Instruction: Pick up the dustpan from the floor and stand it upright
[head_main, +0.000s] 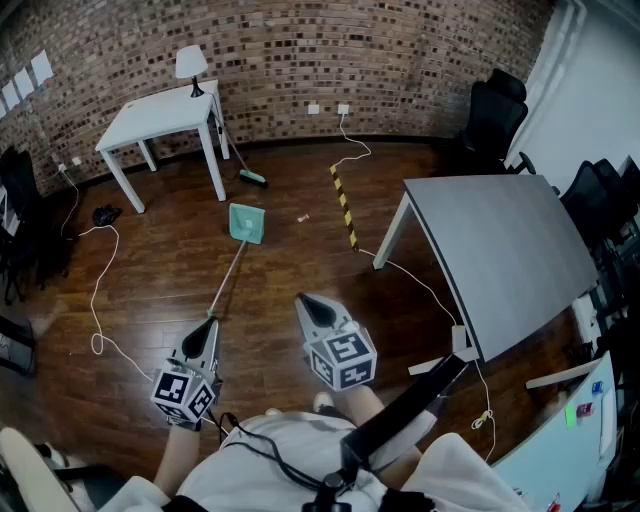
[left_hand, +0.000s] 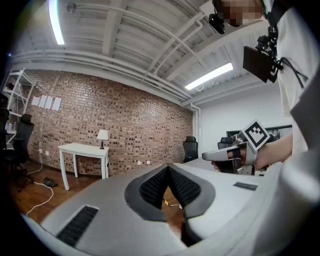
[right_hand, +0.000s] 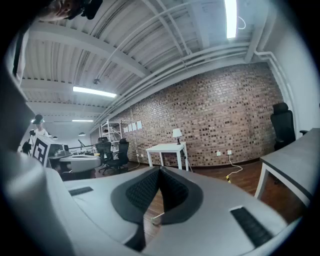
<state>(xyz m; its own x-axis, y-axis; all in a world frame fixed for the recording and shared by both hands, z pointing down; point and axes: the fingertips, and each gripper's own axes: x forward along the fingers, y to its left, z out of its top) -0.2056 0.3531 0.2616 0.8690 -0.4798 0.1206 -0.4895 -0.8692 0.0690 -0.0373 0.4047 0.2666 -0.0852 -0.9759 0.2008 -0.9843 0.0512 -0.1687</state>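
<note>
On dark wood floor (head_main: 290, 265), dustpan (head_main: 246, 223), brick wall (head_main: 350, 50)

**Head view.** The camera sits on the person's head, high over the floor (head_main: 150, 290), and is tilted steeply down. The brick wall (head_main: 300, 50) runs along the top edge.

**Left gripper view.** The camera rides low on the left gripper (head_main: 210, 325), close behind its jaws. It looks almost level toward the brick wall, and the right gripper (head_main: 305, 302) shows at its right side.

**Right gripper view.** The camera is mounted the same way and faces the same wall, also almost level.

**Shared ground.** All three views take in the white table (head_main: 165, 118) and its lamp (head_main: 191, 65). The head view and the right gripper view both show the grey table (head_main: 500, 250).
</note>
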